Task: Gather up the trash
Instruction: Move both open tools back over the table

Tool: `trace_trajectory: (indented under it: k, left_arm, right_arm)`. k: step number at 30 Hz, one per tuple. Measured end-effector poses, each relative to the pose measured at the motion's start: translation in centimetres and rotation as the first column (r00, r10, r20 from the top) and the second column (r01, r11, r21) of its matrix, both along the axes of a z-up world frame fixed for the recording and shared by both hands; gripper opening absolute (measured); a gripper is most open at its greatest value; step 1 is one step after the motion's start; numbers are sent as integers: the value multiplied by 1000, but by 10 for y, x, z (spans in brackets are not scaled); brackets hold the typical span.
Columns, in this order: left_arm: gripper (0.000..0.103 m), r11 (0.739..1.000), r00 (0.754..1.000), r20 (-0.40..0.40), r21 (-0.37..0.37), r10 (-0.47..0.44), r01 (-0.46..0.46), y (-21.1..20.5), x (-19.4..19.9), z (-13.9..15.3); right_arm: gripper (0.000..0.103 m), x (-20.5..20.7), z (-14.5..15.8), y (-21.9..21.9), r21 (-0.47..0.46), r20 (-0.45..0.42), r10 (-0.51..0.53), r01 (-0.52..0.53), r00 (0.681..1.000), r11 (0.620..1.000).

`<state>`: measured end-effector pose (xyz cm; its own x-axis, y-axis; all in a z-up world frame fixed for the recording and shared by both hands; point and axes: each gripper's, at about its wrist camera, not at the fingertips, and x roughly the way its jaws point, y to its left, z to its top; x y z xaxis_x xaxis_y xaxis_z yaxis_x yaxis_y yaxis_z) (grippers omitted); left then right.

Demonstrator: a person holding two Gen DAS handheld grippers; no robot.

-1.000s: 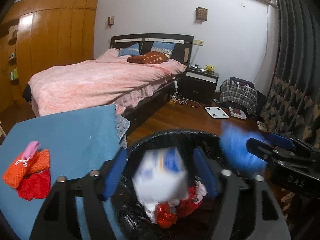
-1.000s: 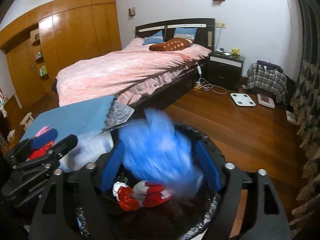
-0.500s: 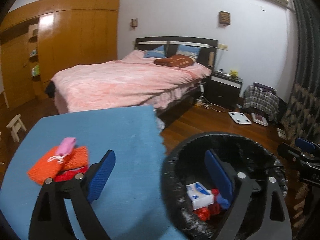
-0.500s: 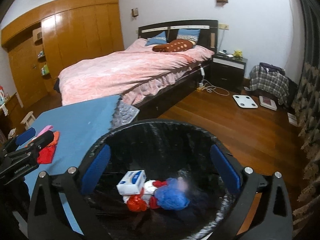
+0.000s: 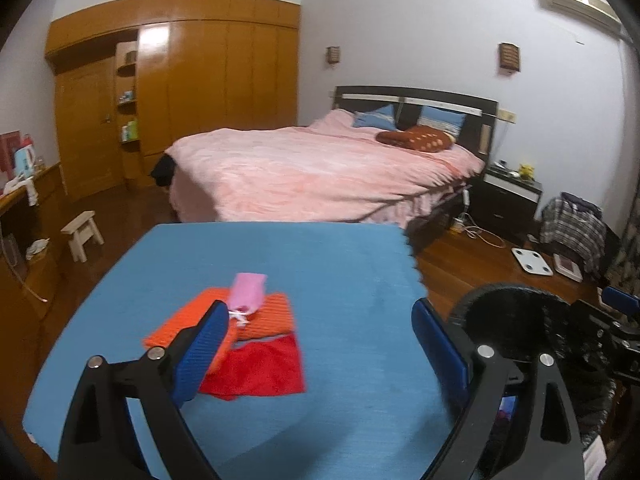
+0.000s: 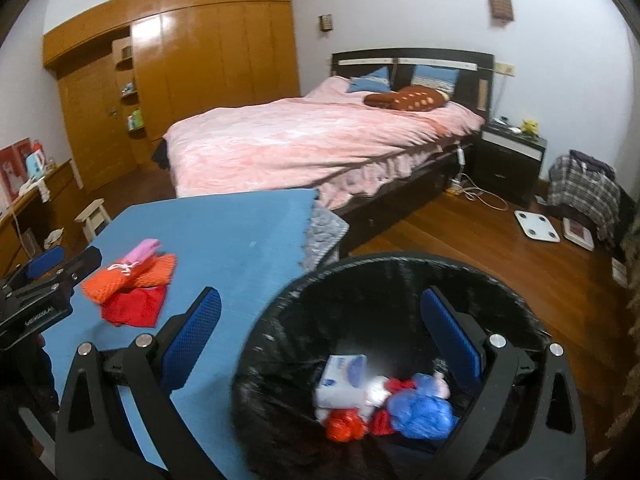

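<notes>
- The left gripper [image 5: 320, 350] hangs over the blue tabletop [image 5: 352, 280], its jaws spread wide with nothing between them.
- Past its left blue pad lies a small heap of cloth: an orange piece [image 5: 264, 318], a red piece [image 5: 264, 368] partly under it on the near side, and a pink pouch [image 5: 249, 293] with a white drawstring resting on top of the orange one.
- The right gripper [image 6: 320, 336] is poised over the near left part of the black-lined trash bin [image 6: 384, 268], jaws also spread wide and holding nothing.
- The bin stands just right of the tabletop, on the wooden floor [image 6: 480, 232].
- At the bottom of the bin lie the collected pieces: a white and blue box [image 6: 340, 380], a crumpled blue bag [image 6: 420, 408], and red scraps [image 6: 344, 426] pressed against both.
- From the right wrist view the same cloth heap sits at the left side of the tabletop, well apart from the bin, with the left gripper's black body just beside it at the left edge.
- A grey textured pad [image 6: 324, 232] sticks out from under the far right corner of the blue cover.
- Beyond the tabletop stands a bed [image 5: 320, 168] with a pink cover, a wooden wardrobe [image 5: 192, 80] to the far left, and a dark nightstand [image 5: 508, 196] to the far right.
- A white scale [image 6: 536, 226] lies on the floor at the right.
</notes>
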<state>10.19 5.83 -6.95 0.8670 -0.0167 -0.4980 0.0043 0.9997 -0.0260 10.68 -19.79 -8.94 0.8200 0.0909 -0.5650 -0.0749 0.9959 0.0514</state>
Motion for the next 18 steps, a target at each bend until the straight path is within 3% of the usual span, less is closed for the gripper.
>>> trace_trajectory:
  k: [18]
  left_arm:
    - [91, 985, 983, -62, 24, 172, -170, 107, 30, -26]
  right_arm:
    - [97, 61, -13, 108, -10, -8, 158, -158, 987, 987]
